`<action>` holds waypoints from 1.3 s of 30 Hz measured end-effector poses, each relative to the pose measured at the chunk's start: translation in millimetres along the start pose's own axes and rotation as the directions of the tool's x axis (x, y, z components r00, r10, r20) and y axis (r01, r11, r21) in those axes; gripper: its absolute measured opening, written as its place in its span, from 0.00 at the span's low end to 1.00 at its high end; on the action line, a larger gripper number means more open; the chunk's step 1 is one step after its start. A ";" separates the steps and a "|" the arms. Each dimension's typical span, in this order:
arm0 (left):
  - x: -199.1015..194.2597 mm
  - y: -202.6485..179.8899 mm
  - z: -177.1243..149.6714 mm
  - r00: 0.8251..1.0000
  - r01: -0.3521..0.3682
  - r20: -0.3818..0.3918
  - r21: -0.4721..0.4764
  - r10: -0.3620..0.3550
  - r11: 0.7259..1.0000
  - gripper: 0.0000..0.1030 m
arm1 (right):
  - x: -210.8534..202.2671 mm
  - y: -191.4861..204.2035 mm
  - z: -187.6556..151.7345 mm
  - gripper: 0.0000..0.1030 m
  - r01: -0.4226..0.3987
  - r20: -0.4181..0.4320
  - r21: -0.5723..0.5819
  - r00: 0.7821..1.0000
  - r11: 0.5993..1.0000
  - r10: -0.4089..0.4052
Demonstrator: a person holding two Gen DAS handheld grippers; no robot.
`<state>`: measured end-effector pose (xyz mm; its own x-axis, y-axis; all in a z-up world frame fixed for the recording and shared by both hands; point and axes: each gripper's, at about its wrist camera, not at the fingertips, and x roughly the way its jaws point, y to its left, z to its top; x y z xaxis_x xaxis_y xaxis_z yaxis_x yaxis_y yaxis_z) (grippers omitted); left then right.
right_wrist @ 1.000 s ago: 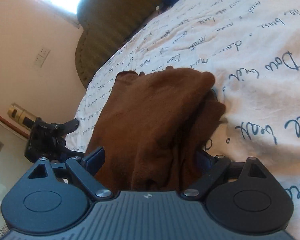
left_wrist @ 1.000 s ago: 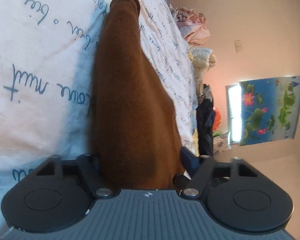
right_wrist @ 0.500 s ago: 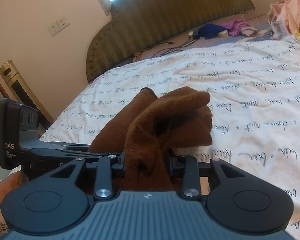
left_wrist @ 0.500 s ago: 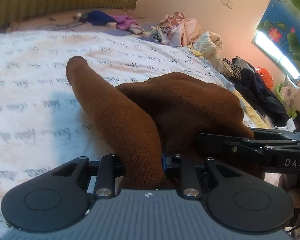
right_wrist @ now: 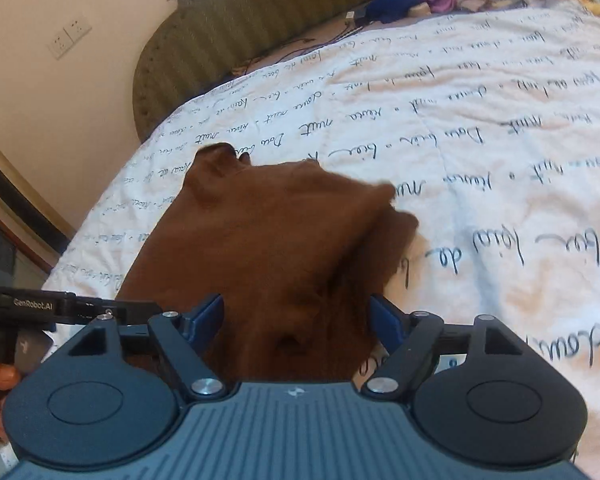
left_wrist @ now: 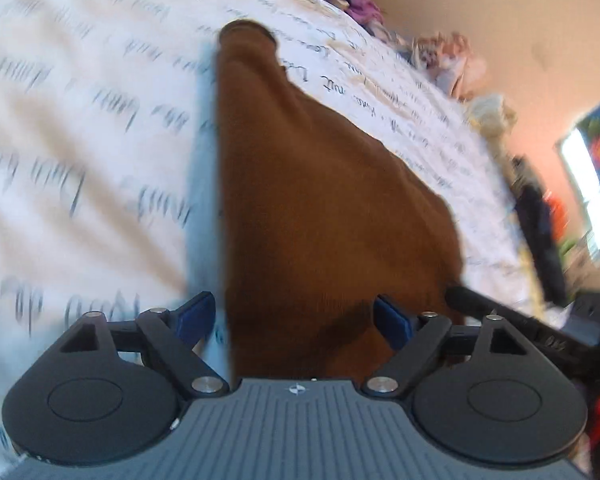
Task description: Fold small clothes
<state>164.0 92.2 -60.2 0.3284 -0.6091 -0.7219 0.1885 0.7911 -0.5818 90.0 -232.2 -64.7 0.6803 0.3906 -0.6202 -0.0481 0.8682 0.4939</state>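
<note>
Nearest in the left wrist view, the left tongs (left_wrist: 296, 318) have their jaws spread and opening wider, with the brown garment (left_wrist: 324, 216) lying between the blue pads (left_wrist: 196, 316) but not pinched by them. Half a second ago those same jaws were clamped tight on a rolled fold of the cloth; now the pads stand clear on either side. The right tongs (right_wrist: 296, 318) show the same change: their jaws are opening, the blue pads (right_wrist: 206, 318) apart, the brown garment (right_wrist: 276, 240) between them and loose, where a moment earlier they squeezed a bunched-up ridge of it.

The garment now lies flatter on the bed (right_wrist: 500, 160) than before, spread out in front of both tools instead of being lifted into a hump. In the left view it runs away from the camera and narrows to a rounded end (left_wrist: 246, 34). In the right view, its far edge reaches the printed writing on the white bedspread (left_wrist: 80, 140).

The other tool's black arm (left_wrist: 512, 320) shows at the right of the left view, just beside the cloth.

Farther off, a green headboard (right_wrist: 260, 12) stands at the head of the bed, with a pile of clothes (left_wrist: 448, 60) along the far side.
</note>
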 end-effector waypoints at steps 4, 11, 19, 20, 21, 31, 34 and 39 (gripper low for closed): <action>-16.0 26.2 -16.8 0.988 0.153 0.040 -0.150 -0.149 0.977 0.93 | -15.8 -15.9 -27.3 0.88 -0.071 0.002 0.056 0.997 0.996 0.071; 1.7 35.8 -32.5 0.941 0.314 -0.008 -0.355 -0.339 0.881 0.10 | 6.6 -20.4 -37.2 0.16 -0.189 0.000 0.131 0.982 0.973 0.191; -23.1 38.3 -33.4 0.973 0.229 0.028 -0.303 -0.231 0.925 0.18 | -24.2 22.0 -30.5 0.42 -0.080 0.035 -0.086 0.996 0.993 0.084; -19.6 46.8 -42.9 0.982 0.178 0.001 -0.320 -0.188 0.930 0.23 | -19.7 23.2 -36.2 0.63 -0.028 0.004 -0.133 1.000 0.991 0.029; -17.7 57.6 -52.5 0.979 0.189 -0.009 -0.361 -0.206 0.913 0.28 | -15.1 19.3 -41.3 1.00 0.011 -0.048 -0.167 0.999 0.986 -0.019; -65.0 -25.8 -19.7 0.956 0.229 0.197 -0.051 -0.215 0.972 0.94 | -32.7 49.0 7.3 0.73 0.067 0.185 -0.296 0.983 0.953 -0.011; -31.9 -59.8 16.8 0.961 0.128 0.240 0.053 -0.137 0.990 0.99 | 11.3 70.8 25.2 0.23 0.169 0.179 -0.365 0.978 0.915 -0.109; 32.5 -63.0 66.3 0.979 0.127 0.162 0.016 -0.128 0.992 1.00 | 58.1 77.7 33.5 0.13 0.132 0.118 -0.377 0.989 0.917 -0.094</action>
<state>224.1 26.2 -22.2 0.4470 -0.6882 -0.5715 0.2431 0.7083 -0.6627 150.3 -152.2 -42.0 0.7634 0.2681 -0.5877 -0.2300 0.9630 0.1405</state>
